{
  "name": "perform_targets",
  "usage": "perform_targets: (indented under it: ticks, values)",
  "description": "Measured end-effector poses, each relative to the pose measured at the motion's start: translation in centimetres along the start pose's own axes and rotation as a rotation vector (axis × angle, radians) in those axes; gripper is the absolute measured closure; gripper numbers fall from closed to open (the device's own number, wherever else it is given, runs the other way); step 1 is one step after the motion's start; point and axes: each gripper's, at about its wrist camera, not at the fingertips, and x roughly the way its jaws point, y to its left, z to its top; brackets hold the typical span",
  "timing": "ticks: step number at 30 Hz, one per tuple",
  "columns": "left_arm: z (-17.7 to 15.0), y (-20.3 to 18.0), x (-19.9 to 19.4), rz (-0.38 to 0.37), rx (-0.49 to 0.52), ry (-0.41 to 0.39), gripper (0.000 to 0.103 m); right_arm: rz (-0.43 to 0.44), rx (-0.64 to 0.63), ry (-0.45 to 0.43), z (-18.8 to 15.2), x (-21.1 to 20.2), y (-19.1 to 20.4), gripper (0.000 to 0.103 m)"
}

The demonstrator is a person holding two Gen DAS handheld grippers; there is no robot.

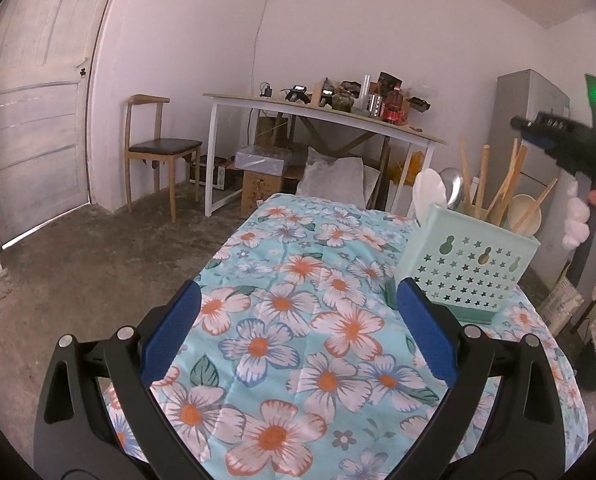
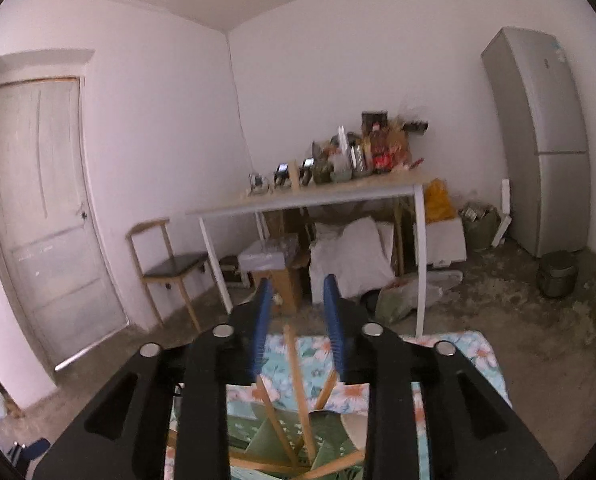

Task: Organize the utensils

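In the left wrist view, the mint green utensil holder (image 1: 468,264) stands upright on the floral tablecloth (image 1: 282,320), at about two o'clock from the left gripper (image 1: 298,320). It holds wooden chopsticks (image 1: 506,184), a white spoon (image 1: 428,192), a metal spoon (image 1: 454,188) and a pale ladle (image 1: 524,210). I judge the chopsticks light, stiff and a little slippery, so the middle of the shaft is the best place to take them; the holder is thin plastic and may tip if a stick is pushed sideways. The left gripper has its blue pads (image 1: 174,328) wide apart, with nothing between them, only cloth below. At three o'clock a gloved hand (image 1: 576,216) carries the right gripper (image 1: 538,130) above the holder. In the right wrist view, the right gripper (image 2: 298,292) looks over the holder (image 2: 282,432) at six o'clock. Its pads (image 2: 334,316) are partly apart; a chopstick (image 2: 298,380) rises between them, but the pads do not seem to press it.
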Motion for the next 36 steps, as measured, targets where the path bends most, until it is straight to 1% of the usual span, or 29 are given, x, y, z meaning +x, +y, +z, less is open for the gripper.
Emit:
perform_targets:
  ticks: [3,5,6,7,8,10,11,12,13,14,16,17,18,19,21,24,26,28,31,36]
  values:
    - [0.0,-0.3,-0.7,-0.001,0.002,-0.012,0.009,0.016,0.008,-0.033,0.8,-2.1,0.1,0.066]
    - [0.1,-0.6,-1.2,0.000,0.002,-0.019,0.009,0.023,0.013,-0.050,1.2,-3.6,0.0,0.065]
    - [0.1,-0.8,-1.4,0.001,0.004,-0.019,0.009,0.024,0.021,-0.061,1.4,-4.7,-0.2,0.062]
    - [0.2,-0.9,-1.6,0.003,0.006,-0.019,0.009,0.021,0.029,-0.071,1.5,-5.9,-0.3,0.056]
    - [0.2,-1.0,-1.9,0.008,0.011,-0.023,0.009,0.019,0.039,-0.076,1.4,-7.0,-0.5,0.053]
    - [0.3,-1.2,-2.1,0.019,0.018,-0.024,0.008,-0.006,0.065,-0.079,0.7,-9.6,-0.9,0.043]
    - [0.4,-1.4,-2.2,0.028,0.023,-0.017,0.008,-0.023,0.073,-0.062,0.1,-10.6,-1.0,0.041]
    - [0.5,-1.6,-2.1,0.037,0.028,-0.007,0.008,-0.037,0.074,-0.043,-0.4,-11.0,-1.0,0.036]
    - [0.6,-1.9,-2.0,0.048,0.037,0.008,0.008,-0.064,0.069,-0.010,-1.2,-11.5,-1.0,0.031]
    - [0.6,-2.1,-1.9,0.053,0.043,0.019,0.008,-0.098,0.064,0.021,-2.1,-11.8,-0.8,0.028]
    - [0.8,-3.0,-1.7,0.068,0.064,0.050,0.008,-0.167,0.046,0.113,-4.4,-12.2,-0.3,0.016]
    - [0.8,-3.4,-1.7,0.073,0.078,0.055,0.008,-0.194,0.031,0.168,-5.7,-12.2,0.0,0.015]
    - [0.9,-3.7,-1.6,0.075,0.090,0.058,0.008,-0.205,0.033,0.195,-6.6,-12.3,0.1,0.012]
    - [1.0,-4.4,-1.6,0.076,0.112,0.065,0.008,-0.223,0.045,0.219,-7.7,-12.4,0.2,0.006]
    - [1.0,-5.4,-1.5,0.084,0.144,0.075,0.008,-0.291,0.036,0.281,-10.0,-12.5,0.7,0.006]
    - [1.1,-6.8,-1.2,0.107,0.191,0.117,0.008,-0.347,0.025,0.341,-12.5,-12.5,1.6,0.006]
    - [0.9,-7.5,-1.2,0.129,0.211,0.130,0.008,-0.383,0.029,0.367,-13.5,-12.2,2.0,0.006]
    - [0.9,-7.9,-1.4,0.143,0.223,0.132,0.008,-0.408,-0.015,0.405,-14.2,-11.7,2.7,0.006]
    - [0.9,-7.8,-1.7,0.156,0.207,0.136,0.008,-0.437,-0.066,0.402,-14.4,-11.7,4.0,0.006]
    - [1.2,-7.8,-1.9,0.184,0.218,0.127,0.008,-0.483,-0.087,0.381,-13.6,-12.2,4.4,0.006]
